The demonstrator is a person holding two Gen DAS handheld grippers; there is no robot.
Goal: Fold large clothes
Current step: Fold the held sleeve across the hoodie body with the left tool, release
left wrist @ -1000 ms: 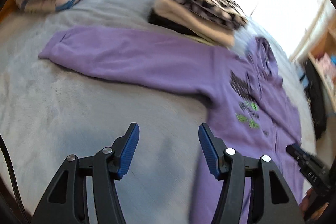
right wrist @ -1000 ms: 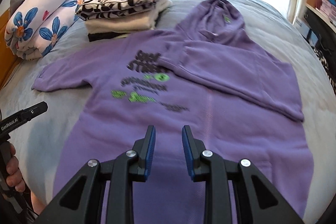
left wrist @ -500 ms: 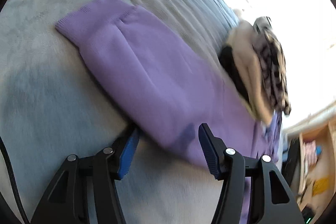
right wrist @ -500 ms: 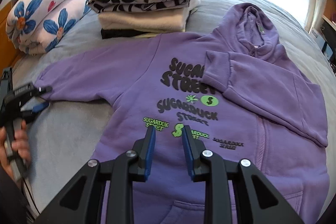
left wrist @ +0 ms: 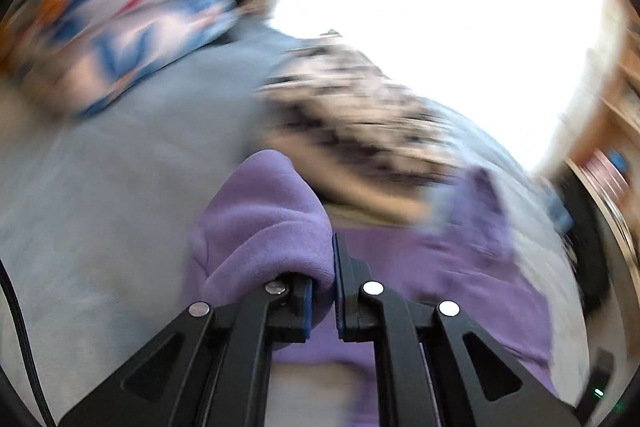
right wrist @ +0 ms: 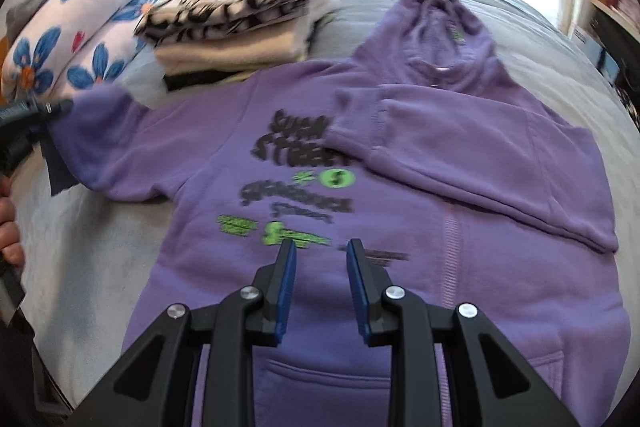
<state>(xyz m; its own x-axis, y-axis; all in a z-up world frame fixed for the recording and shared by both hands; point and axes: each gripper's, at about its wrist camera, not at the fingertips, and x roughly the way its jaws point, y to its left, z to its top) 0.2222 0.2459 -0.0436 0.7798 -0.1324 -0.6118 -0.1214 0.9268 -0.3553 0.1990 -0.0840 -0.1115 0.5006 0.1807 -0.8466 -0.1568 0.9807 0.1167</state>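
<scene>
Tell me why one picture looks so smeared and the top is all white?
Left wrist view: heavy motion blur smears the floral pillows and folded stack; only the left gripper and pinched purple sleeve stay sharp. The window blows out white. Right wrist view: milder blur on the hoodie print, fisheye-curved edges.

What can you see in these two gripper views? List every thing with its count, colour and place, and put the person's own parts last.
hoodie: one, purple with black and green print, flat on the bed, one sleeve folded across the chest.
left sleeve: one, purple, pinched and lifted.
folded clothes: one stack, black-and-white patterned piece on cream and black, behind the hoodie.
floral bedding: one roll, white with blue flowers, far left.
bed cover: one, grey, under everything.
left gripper: one, black with blue pads, just closed on the sleeve.
right gripper: one, black with blue pads, open above the hoodie.
hand: one, left edge.
</scene>
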